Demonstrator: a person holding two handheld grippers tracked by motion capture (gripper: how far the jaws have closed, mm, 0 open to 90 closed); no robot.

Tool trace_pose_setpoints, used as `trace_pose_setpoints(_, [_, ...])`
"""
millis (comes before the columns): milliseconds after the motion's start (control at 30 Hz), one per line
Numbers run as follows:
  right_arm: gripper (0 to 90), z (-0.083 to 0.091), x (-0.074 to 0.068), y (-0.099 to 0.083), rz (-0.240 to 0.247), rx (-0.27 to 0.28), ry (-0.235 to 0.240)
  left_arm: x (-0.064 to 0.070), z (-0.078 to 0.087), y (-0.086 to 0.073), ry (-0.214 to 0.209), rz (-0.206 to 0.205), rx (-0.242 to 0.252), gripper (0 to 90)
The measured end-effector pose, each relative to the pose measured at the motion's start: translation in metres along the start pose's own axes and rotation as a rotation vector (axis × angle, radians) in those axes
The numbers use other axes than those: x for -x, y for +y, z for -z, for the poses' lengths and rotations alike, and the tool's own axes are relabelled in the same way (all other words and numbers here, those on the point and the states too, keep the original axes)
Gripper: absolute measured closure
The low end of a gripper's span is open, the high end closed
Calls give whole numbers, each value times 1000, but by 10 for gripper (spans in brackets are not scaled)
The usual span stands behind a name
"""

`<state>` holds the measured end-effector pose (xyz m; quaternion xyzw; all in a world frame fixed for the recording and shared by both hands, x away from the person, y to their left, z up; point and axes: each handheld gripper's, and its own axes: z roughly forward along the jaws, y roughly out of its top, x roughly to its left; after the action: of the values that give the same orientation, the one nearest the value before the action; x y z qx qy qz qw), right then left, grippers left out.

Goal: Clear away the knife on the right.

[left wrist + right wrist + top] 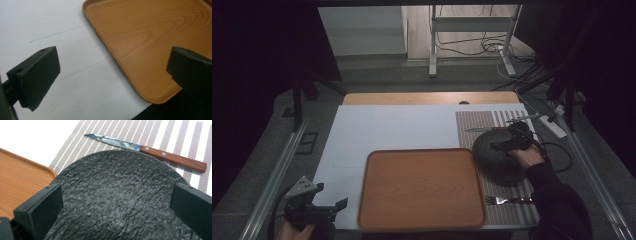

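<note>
A wooden tray (pixel 422 187) lies at the front middle of the table, bare inside. Right of it a black textured plate (pixel 497 157) rests on a striped placemat (pixel 512 205). My right gripper (pixel 498 146) hovers over the plate, jaws wide open with the plate (pixel 117 195) between and below them. A wooden-handled knife (pixel 147 150) lies just beyond the plate on the mat. A fork (pixel 507 200) lies at the mat's front. My left gripper (pixel 339 205) is open at the front left, near the tray's corner (pixel 155 97), empty.
A white sheet (pixel 387 130) covers most of the table. Another utensil (pixel 524 119) lies at the mat's far edge. A power strip (pixel 552 126) and cables sit off the right side. Metal rails run along both table sides.
</note>
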<state>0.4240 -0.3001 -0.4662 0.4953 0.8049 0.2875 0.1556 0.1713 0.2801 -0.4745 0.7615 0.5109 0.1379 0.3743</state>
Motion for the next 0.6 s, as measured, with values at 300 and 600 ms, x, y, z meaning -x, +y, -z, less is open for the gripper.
trace_pose_setpoints(300, [0,-11,14,12,-27,-21,-8,0,0,0,0,-2,-1,0])
trace_pose_setpoints(600, [0,-24,22,24,-26,-35,-29,0,0,0,-1,-3,-2,0])
